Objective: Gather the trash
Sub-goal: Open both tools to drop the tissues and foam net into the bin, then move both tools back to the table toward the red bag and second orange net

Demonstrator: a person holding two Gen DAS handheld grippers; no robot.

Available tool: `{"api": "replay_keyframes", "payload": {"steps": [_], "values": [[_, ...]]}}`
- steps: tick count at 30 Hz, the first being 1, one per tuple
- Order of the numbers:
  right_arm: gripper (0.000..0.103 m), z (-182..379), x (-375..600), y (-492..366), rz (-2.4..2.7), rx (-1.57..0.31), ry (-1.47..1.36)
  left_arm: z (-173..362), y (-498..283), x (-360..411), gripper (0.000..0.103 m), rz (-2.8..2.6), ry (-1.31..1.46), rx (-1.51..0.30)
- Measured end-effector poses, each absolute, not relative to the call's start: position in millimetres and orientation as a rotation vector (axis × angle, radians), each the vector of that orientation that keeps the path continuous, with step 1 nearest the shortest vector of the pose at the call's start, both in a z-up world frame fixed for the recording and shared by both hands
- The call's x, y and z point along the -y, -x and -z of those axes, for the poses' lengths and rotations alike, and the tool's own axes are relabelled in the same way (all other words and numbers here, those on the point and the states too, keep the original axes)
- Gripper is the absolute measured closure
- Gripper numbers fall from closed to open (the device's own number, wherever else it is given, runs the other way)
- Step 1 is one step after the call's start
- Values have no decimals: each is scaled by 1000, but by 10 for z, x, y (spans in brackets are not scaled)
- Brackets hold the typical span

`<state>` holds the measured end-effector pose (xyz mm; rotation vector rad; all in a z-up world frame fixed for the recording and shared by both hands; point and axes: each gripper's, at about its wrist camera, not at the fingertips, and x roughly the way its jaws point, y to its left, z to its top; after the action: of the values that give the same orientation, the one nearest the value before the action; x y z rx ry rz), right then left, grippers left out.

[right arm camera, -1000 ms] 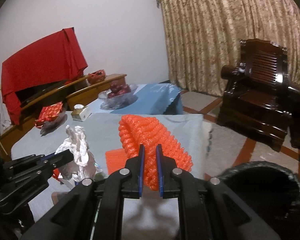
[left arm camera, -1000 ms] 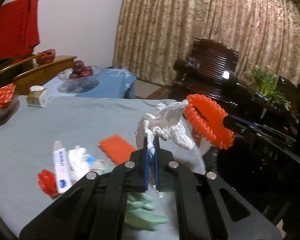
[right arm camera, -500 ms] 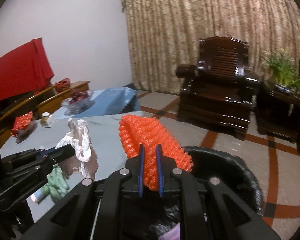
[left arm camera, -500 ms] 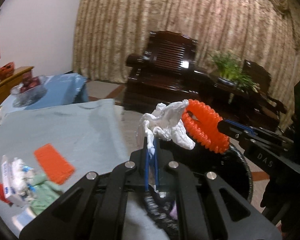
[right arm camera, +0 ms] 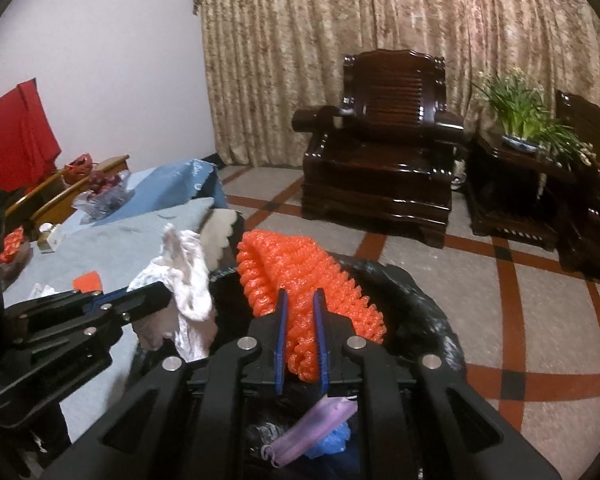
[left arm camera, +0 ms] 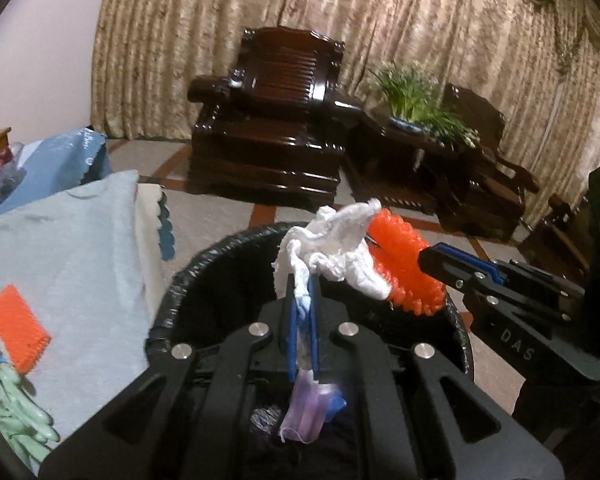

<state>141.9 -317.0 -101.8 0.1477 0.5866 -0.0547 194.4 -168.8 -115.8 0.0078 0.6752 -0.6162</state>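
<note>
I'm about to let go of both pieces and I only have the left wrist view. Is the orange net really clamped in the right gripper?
Observer: Yes. In the right wrist view the orange foam net sits pinched between the blue pads of the right gripper.
Operator: Is it over the bin?
Observer: Mostly. Its gripped end is above the black-lined bin; its far end reaches toward the table's edge.
Operator: Anything on the table I can't see?
Observer: A tissue box stands on the far side of the table.
</note>
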Motion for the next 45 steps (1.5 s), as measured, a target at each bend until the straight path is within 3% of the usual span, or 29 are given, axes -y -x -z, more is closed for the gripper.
{"api": "replay_keyframes", "payload": {"steps": [1,4,6,7,10,13,30,45], "values": [[84,1038,3191,-1413,67,-593,-144,1166,-1968,1713,93,620,-6,-683],[73,1073,3250,-1399,85,-605,-149,1210,-1981,1659,61,608,8,-691],[63,1084,3275,-1385,93,-605,-154,1209,-2000,1576,55,594,23,-690],[55,1084,3279,-1379,97,-605,-154,1202,-1999,1514,50,588,28,-691],[16,1054,3249,-1351,115,-586,-155,1128,-1983,1354,29,547,29,-667],[6,980,3183,-1340,108,-550,-147,1031,-1942,1169,16,500,26,-630],[6,841,1997,-1673,-139,-515,-115,658,-1505,-458,12,97,24,-532],[6,965,699,-2059,-331,-500,-56,791,-1180,-2030,12,-229,42,-536]]}}
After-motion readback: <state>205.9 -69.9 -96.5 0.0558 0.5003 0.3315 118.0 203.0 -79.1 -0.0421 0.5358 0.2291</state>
